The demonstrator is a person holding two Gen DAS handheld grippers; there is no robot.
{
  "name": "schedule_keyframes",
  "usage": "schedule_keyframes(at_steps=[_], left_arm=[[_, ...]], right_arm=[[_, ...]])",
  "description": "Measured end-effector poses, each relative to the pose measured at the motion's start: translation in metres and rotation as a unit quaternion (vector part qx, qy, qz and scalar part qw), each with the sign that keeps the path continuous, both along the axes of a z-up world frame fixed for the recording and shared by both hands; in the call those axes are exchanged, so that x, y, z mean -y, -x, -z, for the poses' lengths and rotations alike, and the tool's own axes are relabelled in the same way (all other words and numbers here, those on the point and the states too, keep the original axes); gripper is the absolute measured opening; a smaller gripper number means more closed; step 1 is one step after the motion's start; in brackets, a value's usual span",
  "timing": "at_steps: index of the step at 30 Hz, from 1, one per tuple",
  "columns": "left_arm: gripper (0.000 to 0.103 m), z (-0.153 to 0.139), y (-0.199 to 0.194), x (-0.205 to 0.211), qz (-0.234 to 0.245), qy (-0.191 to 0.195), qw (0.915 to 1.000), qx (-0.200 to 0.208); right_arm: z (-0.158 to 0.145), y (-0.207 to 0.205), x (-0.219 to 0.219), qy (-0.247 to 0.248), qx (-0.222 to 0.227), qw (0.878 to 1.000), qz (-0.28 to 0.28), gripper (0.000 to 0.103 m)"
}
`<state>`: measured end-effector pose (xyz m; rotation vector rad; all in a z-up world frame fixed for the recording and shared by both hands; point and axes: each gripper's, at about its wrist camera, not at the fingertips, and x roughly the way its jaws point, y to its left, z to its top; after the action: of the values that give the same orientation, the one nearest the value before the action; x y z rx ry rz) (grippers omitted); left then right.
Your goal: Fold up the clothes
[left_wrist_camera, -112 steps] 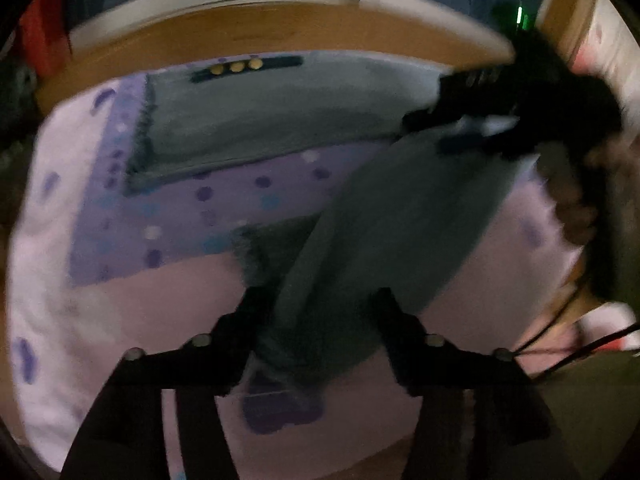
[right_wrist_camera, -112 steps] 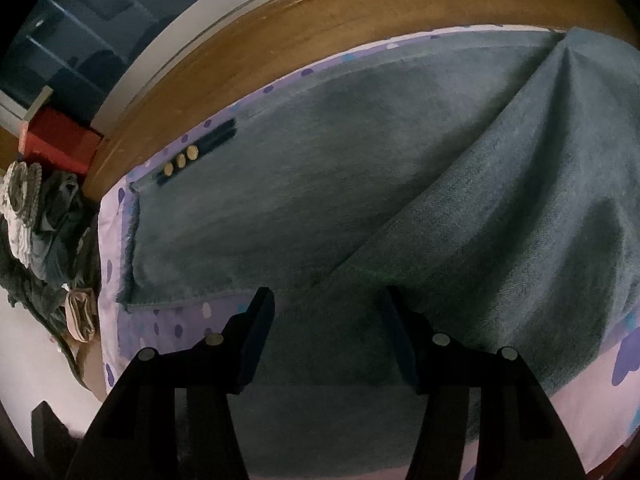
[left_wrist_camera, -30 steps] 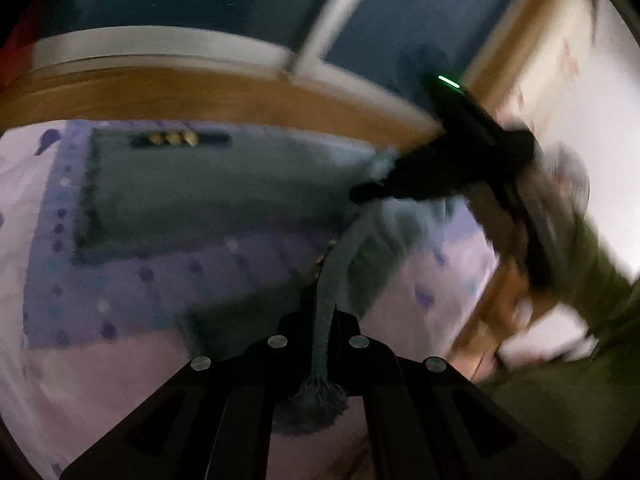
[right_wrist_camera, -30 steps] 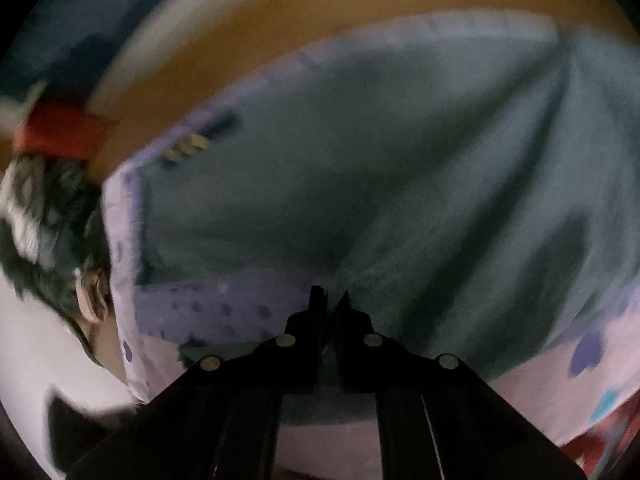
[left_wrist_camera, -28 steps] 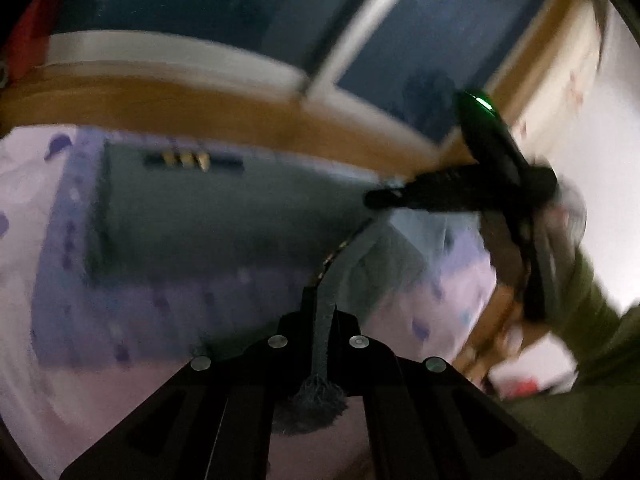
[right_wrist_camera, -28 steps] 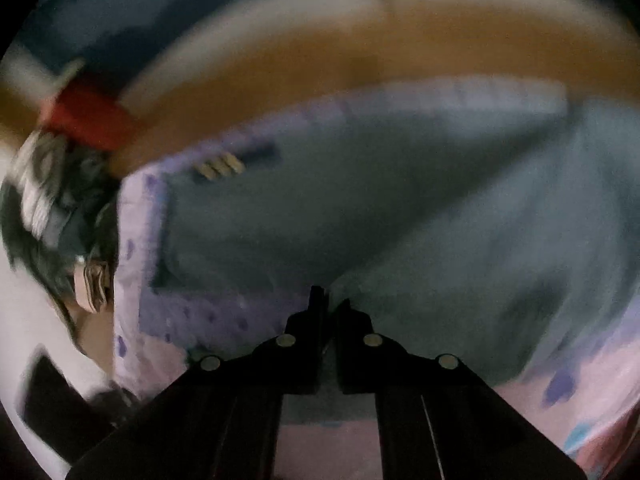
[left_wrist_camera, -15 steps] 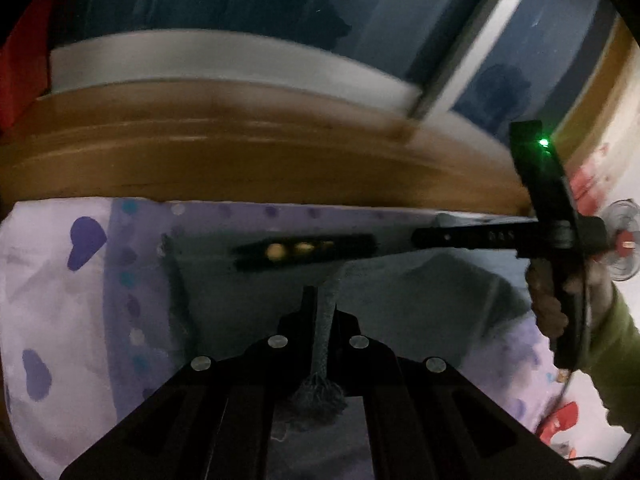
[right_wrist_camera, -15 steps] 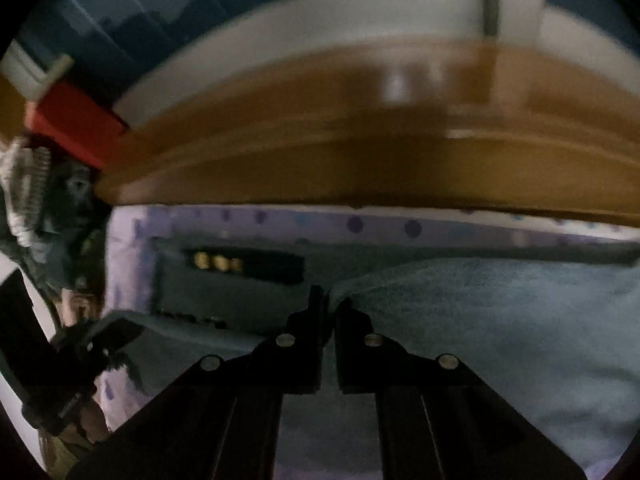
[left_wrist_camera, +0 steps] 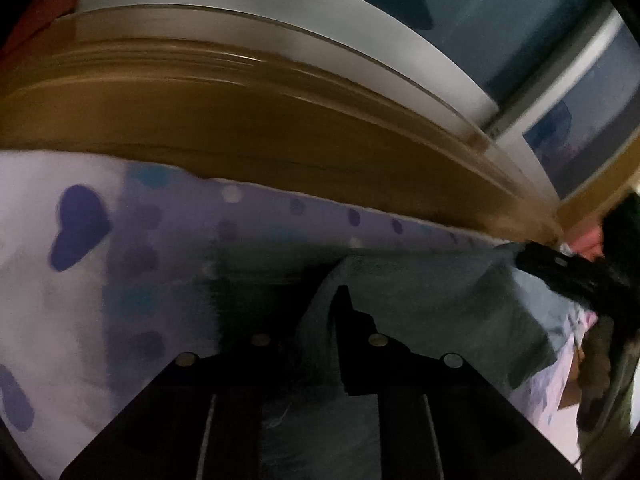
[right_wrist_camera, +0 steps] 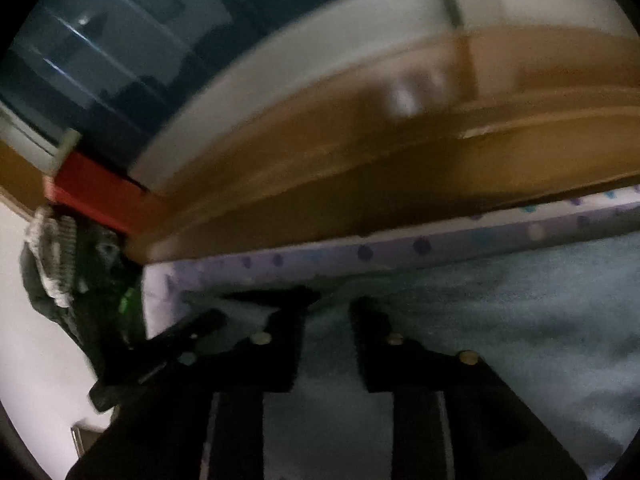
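the blue-grey denim garment (right_wrist_camera: pixel 500 320) lies on the lilac heart-and-dot bedsheet (left_wrist_camera: pixel 80 280), its far edge just short of the sheet's far border. behind that border runs the long brown wooden bed frame (left_wrist_camera: pixel 240 120), and behind the frame the pale window sill (right_wrist_camera: pixel 280 72) with the dark window glass (right_wrist_camera: pixel 120 40) above it. in the right wrist view a red box (right_wrist_camera: pixel 100 196) sits at the frame's left end, with a heap of dark and striped clothes (right_wrist_camera: pixel 64 264) just below it, left of the sheet. the left gripper (left_wrist_camera: pixel 312 312) is over the garment's left part, the right gripper (right_wrist_camera: pixel 328 312) further right along the same far edge.
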<state>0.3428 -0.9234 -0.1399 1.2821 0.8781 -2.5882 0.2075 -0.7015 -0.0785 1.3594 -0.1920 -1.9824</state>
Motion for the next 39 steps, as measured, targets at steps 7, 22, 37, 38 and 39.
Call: schedule_keyframes(at_steps=[7,22,37,38,39], left_arm=[[0.015,-0.024,-0.023,0.017,-0.03,0.002,0.9993,-0.02],[0.034,-0.035,-0.093,-0.029,-0.042,0.048,0.9956,0.068],[0.037,-0.053,-0.048,-0.007,0.17,0.151,0.9736,0.013],[0.037,-0.052,-0.042,-0.004,0.196,0.153,0.9686,0.004],[0.037,-0.052,-0.038,-0.002,0.213,0.155,0.9647,-0.003]], right_arm=[[-0.032,-0.048,-0.037,-0.009,-0.077,0.997,0.031,0.041],[0.014,-0.171,0.005,-0.053,-0.102,0.978,-0.176,0.041],[0.028,-0.228,0.07,-0.104,-0.199,0.961,-0.164,0.041],[0.03,-0.23,0.075,-0.113,-0.202,0.961,-0.152,0.041],[0.032,-0.232,0.081,-0.122,-0.205,0.961,-0.14,0.041]])
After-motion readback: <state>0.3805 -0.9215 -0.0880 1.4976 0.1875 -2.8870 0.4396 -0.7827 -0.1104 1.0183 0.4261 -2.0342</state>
